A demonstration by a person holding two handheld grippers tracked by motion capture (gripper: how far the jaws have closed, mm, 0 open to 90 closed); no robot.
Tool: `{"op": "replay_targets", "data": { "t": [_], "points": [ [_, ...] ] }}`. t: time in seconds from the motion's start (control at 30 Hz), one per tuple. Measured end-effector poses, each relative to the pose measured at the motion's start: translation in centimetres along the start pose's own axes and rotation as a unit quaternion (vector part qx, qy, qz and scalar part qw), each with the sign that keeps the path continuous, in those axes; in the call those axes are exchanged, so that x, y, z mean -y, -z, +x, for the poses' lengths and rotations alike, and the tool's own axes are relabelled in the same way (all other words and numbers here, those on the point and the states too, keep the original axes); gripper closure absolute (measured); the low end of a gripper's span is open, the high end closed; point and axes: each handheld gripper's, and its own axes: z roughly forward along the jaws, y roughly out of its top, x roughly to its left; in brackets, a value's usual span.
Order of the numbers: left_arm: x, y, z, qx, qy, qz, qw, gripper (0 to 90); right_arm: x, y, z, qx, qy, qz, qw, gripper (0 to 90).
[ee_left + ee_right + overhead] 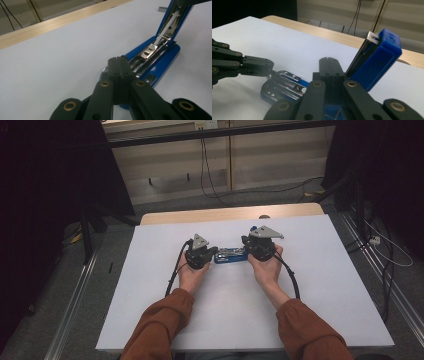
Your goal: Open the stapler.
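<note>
Your left gripper (pixel 119 63) & right gripper (pixel 329 65) both have jaws pressed together, empty, at opposite ends of the opened blue stapler (pixel 160 53) on the white table (pixel 310 270).

white sheet (pixel 310 285), wooden table edge (pixel 210 214), floor cables (pixel 385 255)

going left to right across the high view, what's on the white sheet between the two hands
left hand → left gripper → blue stapler → right gripper → right hand
</note>
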Motion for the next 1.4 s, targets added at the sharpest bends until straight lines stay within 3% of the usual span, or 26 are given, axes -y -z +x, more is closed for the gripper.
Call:
{"op": "replay_targets", "data": {
  "t": [0.87,1.17,1.4],
  "points": [
    [0.0,0.0,-0.1,-0.003,-0.003,-0.002,1.0000,90.0,0.4,0.6,-1.0,0.019,-0.005,0.003,0.9998,90.0],
    [0.0,0.0,0.0,-0.002,-0.002,-0.002,1.0000,90.0,1.2,1.0,-2.8,0.034,-0.024,0.009,0.9991,90.0],
    [0.0,0.0,-0.1,-0.002,-0.001,-0.002,1.0000,90.0,1.4,1.5,-3.8,0.042,-0.025,0.012,0.9987,90.0]
  ]
}}
